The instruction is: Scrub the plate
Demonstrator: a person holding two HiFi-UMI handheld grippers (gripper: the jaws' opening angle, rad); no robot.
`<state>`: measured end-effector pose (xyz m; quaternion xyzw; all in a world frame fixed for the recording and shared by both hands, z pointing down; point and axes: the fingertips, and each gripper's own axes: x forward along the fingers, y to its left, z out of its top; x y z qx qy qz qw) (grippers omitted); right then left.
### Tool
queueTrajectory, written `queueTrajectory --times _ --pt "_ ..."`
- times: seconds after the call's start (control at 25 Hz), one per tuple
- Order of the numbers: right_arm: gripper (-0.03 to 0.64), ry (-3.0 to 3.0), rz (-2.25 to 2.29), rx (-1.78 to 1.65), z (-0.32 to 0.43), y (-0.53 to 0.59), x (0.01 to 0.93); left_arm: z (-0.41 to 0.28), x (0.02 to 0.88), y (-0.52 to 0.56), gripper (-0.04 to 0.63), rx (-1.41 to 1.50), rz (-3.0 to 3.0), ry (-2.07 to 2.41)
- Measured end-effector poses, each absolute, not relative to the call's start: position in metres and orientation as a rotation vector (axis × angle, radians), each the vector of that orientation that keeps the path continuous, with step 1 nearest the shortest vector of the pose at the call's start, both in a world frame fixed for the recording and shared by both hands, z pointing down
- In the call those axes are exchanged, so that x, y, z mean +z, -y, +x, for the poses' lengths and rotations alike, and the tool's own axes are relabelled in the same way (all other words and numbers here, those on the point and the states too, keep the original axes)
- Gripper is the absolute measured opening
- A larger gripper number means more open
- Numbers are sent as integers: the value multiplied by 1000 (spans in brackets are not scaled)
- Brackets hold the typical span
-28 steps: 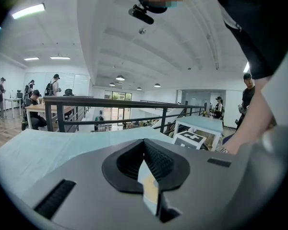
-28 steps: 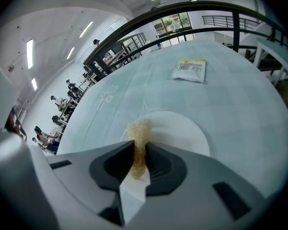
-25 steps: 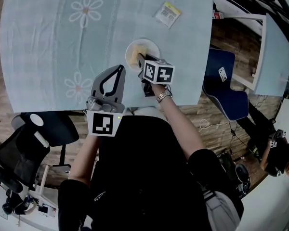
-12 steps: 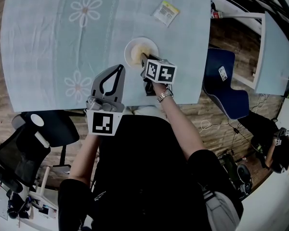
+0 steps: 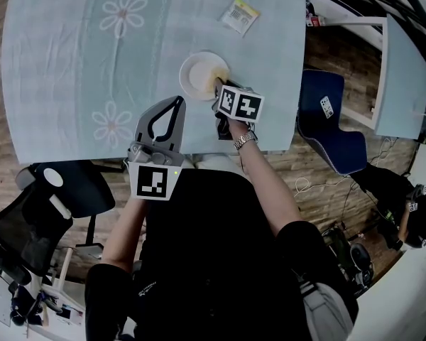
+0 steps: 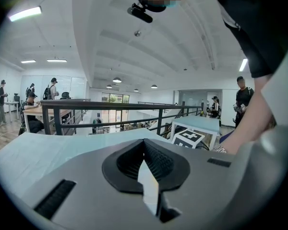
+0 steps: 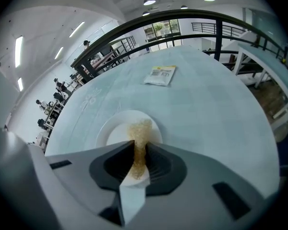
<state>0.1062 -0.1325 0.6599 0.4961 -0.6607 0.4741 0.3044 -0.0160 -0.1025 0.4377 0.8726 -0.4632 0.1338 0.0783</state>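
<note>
Status: scrub under way, not finished afaict. The right hand-held gripper point(image 5: 219, 86) is clenched on a yellowish scrub pad point(image 7: 139, 137), and the pad tip is down on the plate point(image 5: 196, 74), on its right-hand part in the head view. Plate sits on the bench point(image 5: 64, 62), upper centre of frame, not far from the bench's lower edge. The left hand-held gripper point(image 5: 175, 101) is clenched on nothing, jaws tip to tip. It's parked lower-left of the plate, apart from it, so it isn't steadying anything.

Done vs left: pad is on the plate, so approach is done. Plate reads plain white where visible, no obvious dirt, so can't judge how much is cleaned. Pad covers only a strip atm; I'd guess most of the sweep is left.

View diffs:
- Right gripper view shows the grip itself: pad pinched between the jaws, sticking fwd onto the plate. Head view hides that under the marker cube point(image 5: 239, 105). A packet point(image 7: 159, 74) lies beyond the plate, upper centre.
- Head view gives the layout: both grippers, plate, packet at top.
- Left gripper view points up and out: shut jaws, ceiling, railing, people in bg. No plate in it.
</note>
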Motion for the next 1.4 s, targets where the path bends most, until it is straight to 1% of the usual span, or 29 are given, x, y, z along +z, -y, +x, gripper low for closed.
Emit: queueTrajectory --times 0.24,0.76,1.16,1.4 --pt "63 1726 1364 1273 127 128 657 -10 437 93 12 405 2612 1387" --pt "63 1719 1441 1313 145 120 644 10 435 78 12 402 2634 1365" --pt "63 1813 1406 1379 119 115 622 9 431 71 12 404 2631 1379" --pt "63 1874 1339 1420 88 115 616 4 436 71 12 404 2616 1393"
